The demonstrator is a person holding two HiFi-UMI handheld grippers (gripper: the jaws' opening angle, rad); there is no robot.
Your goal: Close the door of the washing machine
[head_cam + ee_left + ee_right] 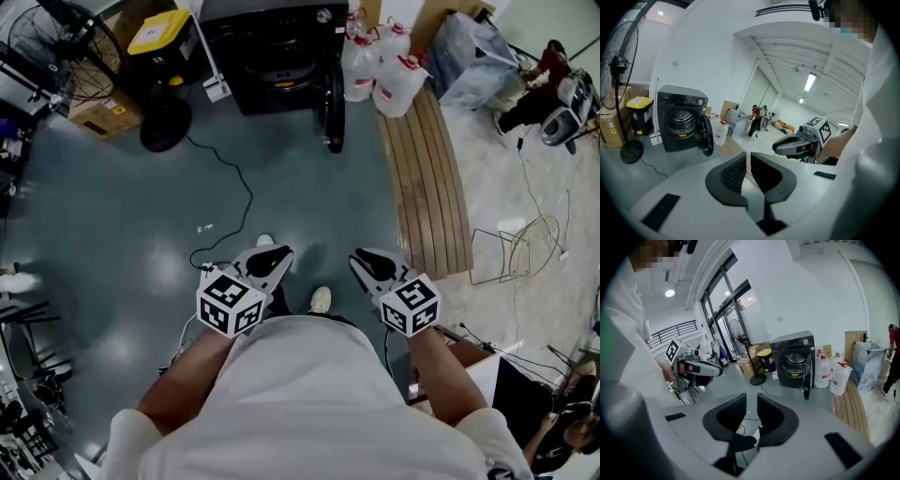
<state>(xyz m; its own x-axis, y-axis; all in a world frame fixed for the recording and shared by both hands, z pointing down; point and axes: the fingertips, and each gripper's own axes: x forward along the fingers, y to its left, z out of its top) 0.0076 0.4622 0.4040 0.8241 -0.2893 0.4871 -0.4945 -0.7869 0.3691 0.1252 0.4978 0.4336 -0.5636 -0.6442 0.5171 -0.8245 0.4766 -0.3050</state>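
Note:
The black washing machine [272,56] stands far ahead across the grey floor, its round door [333,108] swung out to the right. The left gripper view shows the machine [682,124] and its door [705,136]; the right gripper view shows the same machine [793,359] and door [806,373]. My left gripper [277,255] is close to my body, jaws a narrow slit apart [748,164], nothing between them. My right gripper [366,260] is level beside it, its jaws a little wider [751,404] and also empty. Both are far from the door.
A standing fan [66,47] and a yellow-lidded bin [159,33] are left of the machine. Water jugs [389,70] and a slatted wooden bench [427,178] lie to its right. A cable [234,187] trails over the floor. Another person [539,89] is at the far right.

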